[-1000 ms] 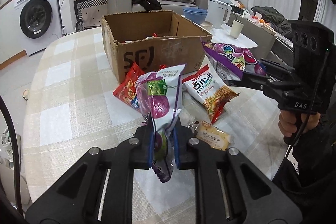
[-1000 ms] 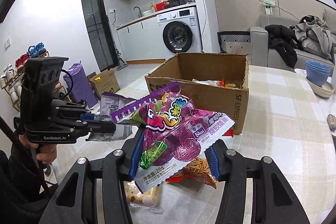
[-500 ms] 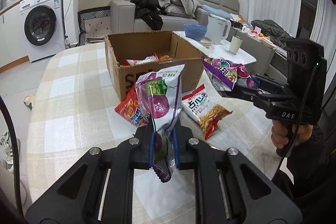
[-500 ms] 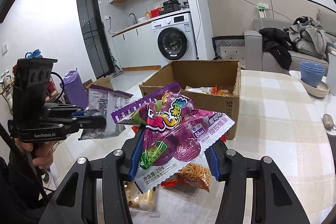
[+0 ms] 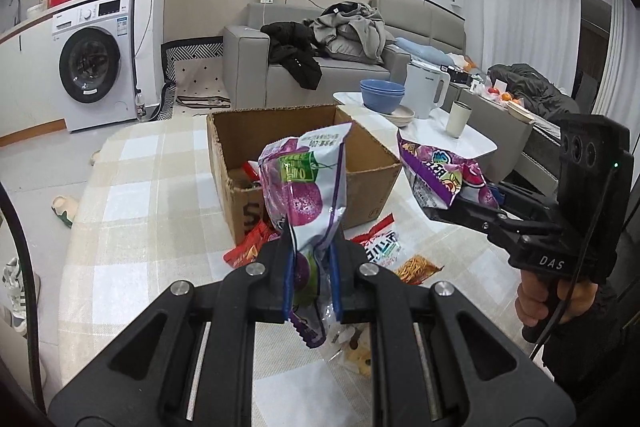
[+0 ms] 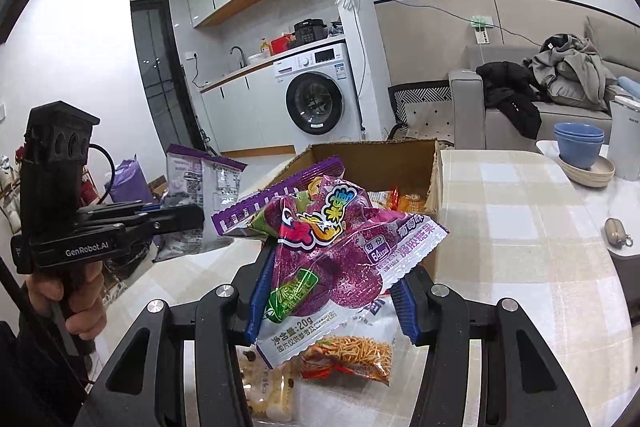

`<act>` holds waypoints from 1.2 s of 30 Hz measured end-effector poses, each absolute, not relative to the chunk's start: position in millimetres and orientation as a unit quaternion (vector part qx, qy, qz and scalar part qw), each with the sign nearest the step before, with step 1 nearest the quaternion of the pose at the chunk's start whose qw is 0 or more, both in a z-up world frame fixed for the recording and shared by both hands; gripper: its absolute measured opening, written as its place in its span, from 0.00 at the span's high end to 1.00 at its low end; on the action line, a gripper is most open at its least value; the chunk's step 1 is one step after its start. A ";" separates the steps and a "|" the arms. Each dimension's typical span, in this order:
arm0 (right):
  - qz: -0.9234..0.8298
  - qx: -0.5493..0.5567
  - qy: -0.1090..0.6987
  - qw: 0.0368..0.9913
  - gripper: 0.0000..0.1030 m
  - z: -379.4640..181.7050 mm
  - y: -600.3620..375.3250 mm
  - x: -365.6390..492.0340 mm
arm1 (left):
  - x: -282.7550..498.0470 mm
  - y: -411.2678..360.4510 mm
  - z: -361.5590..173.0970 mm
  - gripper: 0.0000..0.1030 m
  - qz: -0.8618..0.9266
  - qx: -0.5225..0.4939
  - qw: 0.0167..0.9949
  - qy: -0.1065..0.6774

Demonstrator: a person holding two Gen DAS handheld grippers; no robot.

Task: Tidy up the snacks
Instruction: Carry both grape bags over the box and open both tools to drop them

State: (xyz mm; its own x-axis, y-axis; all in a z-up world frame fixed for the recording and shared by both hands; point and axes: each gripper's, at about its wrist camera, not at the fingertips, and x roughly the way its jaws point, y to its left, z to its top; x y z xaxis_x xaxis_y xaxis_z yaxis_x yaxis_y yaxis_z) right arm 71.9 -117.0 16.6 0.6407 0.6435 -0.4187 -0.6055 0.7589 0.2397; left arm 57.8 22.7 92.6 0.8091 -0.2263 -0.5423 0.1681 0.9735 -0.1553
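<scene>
My left gripper (image 5: 311,279) is shut on a purple grape candy bag (image 5: 306,187) and holds it upright above the table, in front of the open cardboard box (image 5: 372,187). My right gripper (image 6: 332,291) is shut on a second purple candy bag (image 6: 332,247); it also shows in the left wrist view (image 5: 440,175), to the right of the box. The box (image 6: 376,159) holds several snack packs. A noodle snack pack (image 5: 384,251), a red pack (image 5: 248,251) and a biscuit pack (image 6: 272,387) lie on the table below.
The checked tablecloth (image 5: 140,227) covers a round table. A white side table (image 5: 440,135) with blue bowls (image 5: 382,95), a kettle (image 5: 426,91) and a cup (image 5: 458,119) stands behind right. A small keyring object (image 6: 616,231) lies on the table's right.
Both grippers have risen with their bags held fast. The box and the packs on the table now sit lower in both views.
</scene>
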 end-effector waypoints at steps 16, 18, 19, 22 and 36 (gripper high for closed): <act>0.317 0.076 0.255 0.910 0.49 64.4 -124.9 108.0 | 85.7 26.2 124.7 0.89 -0.090 -0.065 0.955 0.277; 0.317 0.075 0.258 0.909 0.49 66.0 -122.6 114.1 | 90.6 27.3 125.6 0.89 -0.089 -0.067 0.955 0.276; 0.317 0.073 0.260 0.909 0.49 65.8 -121.1 116.2 | 93.8 28.6 125.6 0.89 -0.088 -0.068 0.955 0.276; 0.313 0.067 0.266 0.910 0.49 61.2 -114.5 125.6 | 102.7 28.3 124.0 0.89 -0.085 -0.068 0.954 0.278; 0.328 0.072 0.304 0.891 0.49 41.0 -96.6 170.3 | 152.9 21.9 115.4 0.89 -0.077 -0.055 0.951 0.293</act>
